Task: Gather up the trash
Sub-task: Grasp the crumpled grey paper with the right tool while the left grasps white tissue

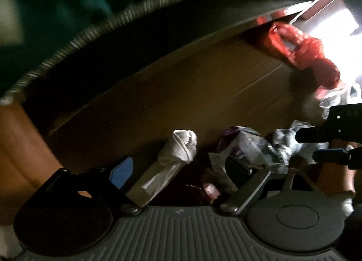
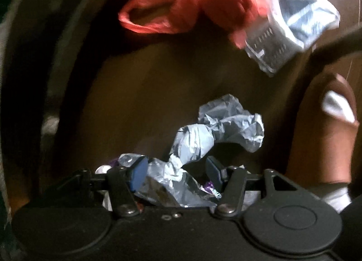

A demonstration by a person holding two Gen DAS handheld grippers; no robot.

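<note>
Both views are dim and pretty blurry. The left gripper (image 1: 181, 168) has its jaws spread wide over a brown wooden floor (image 1: 172, 93), and a twisted white wrapper (image 1: 178, 148) lies between the fingers without either blue pad touching it. Just at its 3 o'clock sits a silver-and-purple foil wrapper (image 1: 244, 145).

The right gripper (image 2: 178, 170) is spread apart too, straddling crumpled grey plastic (image 2: 217, 132) and foil, not pinching it as far as I can see. A red plastic bag (image 2: 185, 10) lies at 12 o'clock, with a crumpled printed paper (image 2: 296, 26) at 1 o'clock, touching it.
</note>
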